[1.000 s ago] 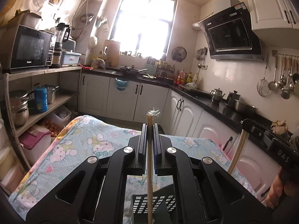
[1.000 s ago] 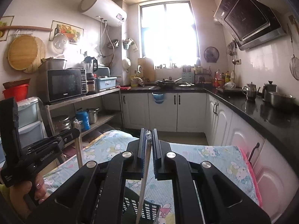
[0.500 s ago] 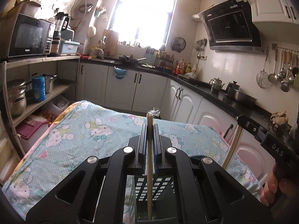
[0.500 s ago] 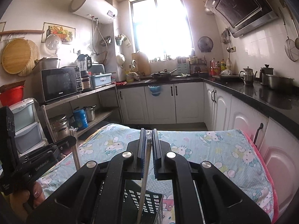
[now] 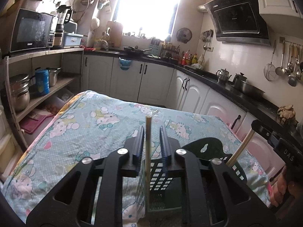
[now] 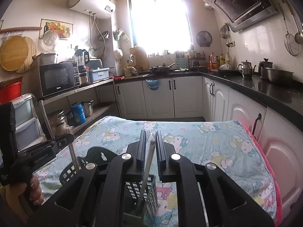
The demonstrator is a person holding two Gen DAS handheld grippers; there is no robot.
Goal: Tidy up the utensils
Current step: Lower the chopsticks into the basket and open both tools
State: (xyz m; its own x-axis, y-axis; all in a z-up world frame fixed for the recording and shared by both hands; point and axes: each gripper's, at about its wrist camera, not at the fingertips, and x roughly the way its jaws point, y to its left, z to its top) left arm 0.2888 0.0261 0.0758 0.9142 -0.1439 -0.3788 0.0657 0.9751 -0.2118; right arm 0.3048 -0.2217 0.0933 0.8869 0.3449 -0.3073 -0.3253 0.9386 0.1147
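Note:
A black perforated utensil holder point(image 5: 159, 177) point(image 6: 140, 189) stands on the cartoon-print tablecloth point(image 5: 90, 124). My left gripper point(image 5: 151, 127) hangs over it with its jaws opening. A pale wooden chopstick point(image 5: 147, 151) stands upright between them, with gaps to both pads and its lower end down in the holder. My right gripper point(image 6: 151, 131) is just beside it, jaws opening slightly. A plastic-wrapped chopstick point(image 6: 149, 160) leans between its pads into the holder, with a thin gap on its left side. Each gripper also shows in the other's view, with a hand on its grip.
The cloth-covered table point(image 6: 217, 151) stretches ahead. White cabinets under a black counter point(image 6: 265, 92) run along the right and back. A shelf rack with a microwave point(image 5: 30, 30) and pots stands to the left. Ladles hang on the right wall point(image 5: 289, 70).
Both grippers have sunk toward the holder, and the chopsticks reach deeper into it. The left jaws have spread off their chopstick. The right jaws have parted a little.

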